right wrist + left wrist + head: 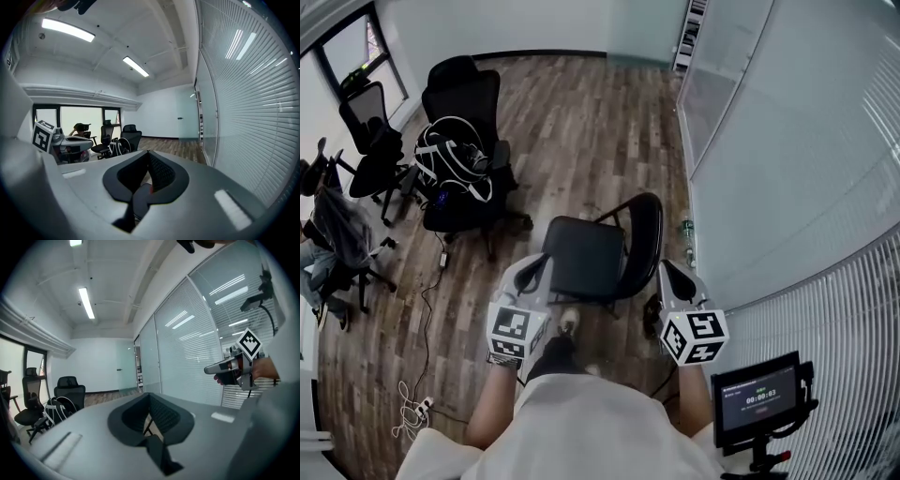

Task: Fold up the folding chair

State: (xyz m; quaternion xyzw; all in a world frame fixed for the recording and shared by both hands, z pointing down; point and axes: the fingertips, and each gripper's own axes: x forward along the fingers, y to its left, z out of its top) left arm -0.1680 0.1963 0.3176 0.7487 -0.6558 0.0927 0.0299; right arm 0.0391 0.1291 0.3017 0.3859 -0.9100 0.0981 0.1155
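Not yet begun. Standing open on the floor [581, 122] just ahead: chair [586, 258]. Clenched and empty, flanking it without touching: left claw [530, 273], right claw [668, 273]. Left to do: grasping, then the whole fold.

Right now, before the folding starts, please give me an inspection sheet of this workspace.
Surface: wood-plank floor, no table seen.
Job's things: black folding chair, unfolded, standing.
Clutter: office chair bearing a backpack.
Grippers: left tongs and right tongs shut, empty, either side of the chair.
Cables: power strip with cord on the floor, left.
Surroundings: glass wall with blinds; small monitor; seated person at far left.
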